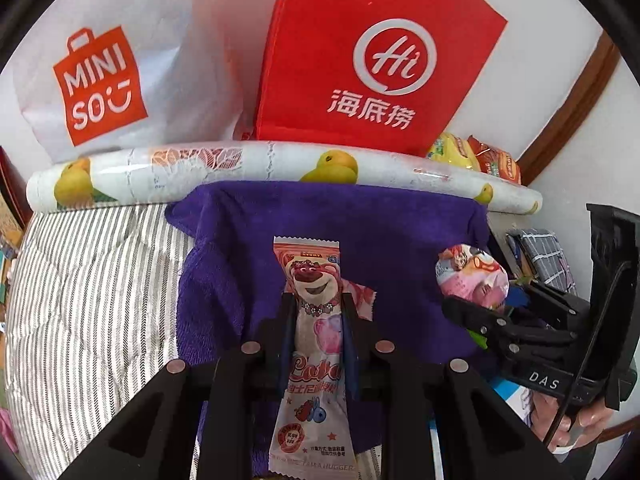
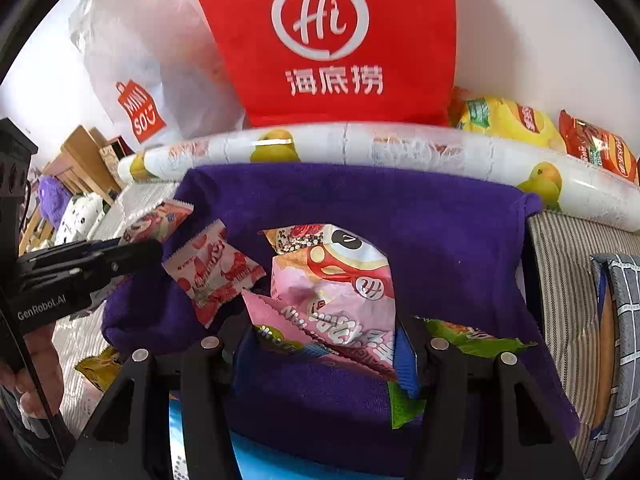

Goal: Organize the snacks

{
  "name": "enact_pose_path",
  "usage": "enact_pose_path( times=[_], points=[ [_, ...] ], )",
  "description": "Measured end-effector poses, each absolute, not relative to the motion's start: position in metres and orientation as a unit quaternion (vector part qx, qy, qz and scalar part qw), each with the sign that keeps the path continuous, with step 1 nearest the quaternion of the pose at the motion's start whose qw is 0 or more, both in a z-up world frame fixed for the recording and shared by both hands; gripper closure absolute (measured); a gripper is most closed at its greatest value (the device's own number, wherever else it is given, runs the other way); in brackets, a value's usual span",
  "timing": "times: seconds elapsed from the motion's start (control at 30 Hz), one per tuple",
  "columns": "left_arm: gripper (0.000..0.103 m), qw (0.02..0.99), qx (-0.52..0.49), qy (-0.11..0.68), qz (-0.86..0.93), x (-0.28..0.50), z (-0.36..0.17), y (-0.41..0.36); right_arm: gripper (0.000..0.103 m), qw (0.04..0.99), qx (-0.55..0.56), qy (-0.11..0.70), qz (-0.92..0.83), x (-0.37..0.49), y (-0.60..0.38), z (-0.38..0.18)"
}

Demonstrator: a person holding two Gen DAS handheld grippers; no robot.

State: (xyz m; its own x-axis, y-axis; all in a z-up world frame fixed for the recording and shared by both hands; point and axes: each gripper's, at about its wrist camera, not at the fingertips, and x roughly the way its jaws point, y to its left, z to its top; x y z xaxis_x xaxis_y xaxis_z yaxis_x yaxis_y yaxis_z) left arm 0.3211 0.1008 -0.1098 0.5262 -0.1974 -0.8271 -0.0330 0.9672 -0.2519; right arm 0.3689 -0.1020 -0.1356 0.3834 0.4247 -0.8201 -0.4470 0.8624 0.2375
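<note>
My left gripper (image 1: 316,300) is shut on a long bear-print snack packet (image 1: 316,276), held lengthwise over a purple towel (image 1: 400,232). In the right wrist view that gripper (image 2: 152,248) enters from the left with the packet's end (image 2: 160,220) sticking out. My right gripper (image 2: 324,328) is shut on a puffy pink-and-white snack bag (image 2: 340,280); a flat pink packet with a serrated edge (image 2: 288,320) sits against it between the fingers. The left wrist view shows the right gripper (image 1: 488,300) with that bag (image 1: 472,276). A strawberry-print packet (image 2: 216,276) lies on the towel (image 2: 440,240).
A red tote bag (image 2: 320,40) and a white shopping bag (image 1: 112,80) stand against the wall behind a rolled fruit-print sheet (image 1: 280,164). Yellow and red chip bags (image 2: 560,132) lie at the back right. A green packet (image 2: 472,340) lies by the right fingers. A striped cloth (image 1: 88,280) covers the surface.
</note>
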Motion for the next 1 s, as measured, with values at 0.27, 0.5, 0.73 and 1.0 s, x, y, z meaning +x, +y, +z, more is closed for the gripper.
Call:
enact_pose_path(
  times=[0.27, 0.5, 0.73, 1.0],
  points=[
    [0.083, 0.862, -0.129, 0.489, -0.048, 0.324, -0.114, 0.103, 0.031, 0.83, -0.007, 0.489, 0.269, 0.367, -0.104, -0.133],
    [0.065, 0.867, -0.117, 0.484, -0.03, 0.322, -0.106, 0.102, 0.026, 0.849, -0.004, 0.456, 0.266, 0.358, -0.11, -0.109],
    [0.056, 0.874, -0.121, 0.47, -0.032, 0.302, -0.087, 0.105, 0.024, 0.867, 0.002, 0.437, 0.239, 0.323, -0.123, -0.092],
    [0.056, 0.882, -0.107, 0.457, -0.035, 0.255, -0.062, 0.103, 0.014, 0.891, -0.011, 0.404, 0.207, 0.268, -0.131, -0.067]
  ],
)
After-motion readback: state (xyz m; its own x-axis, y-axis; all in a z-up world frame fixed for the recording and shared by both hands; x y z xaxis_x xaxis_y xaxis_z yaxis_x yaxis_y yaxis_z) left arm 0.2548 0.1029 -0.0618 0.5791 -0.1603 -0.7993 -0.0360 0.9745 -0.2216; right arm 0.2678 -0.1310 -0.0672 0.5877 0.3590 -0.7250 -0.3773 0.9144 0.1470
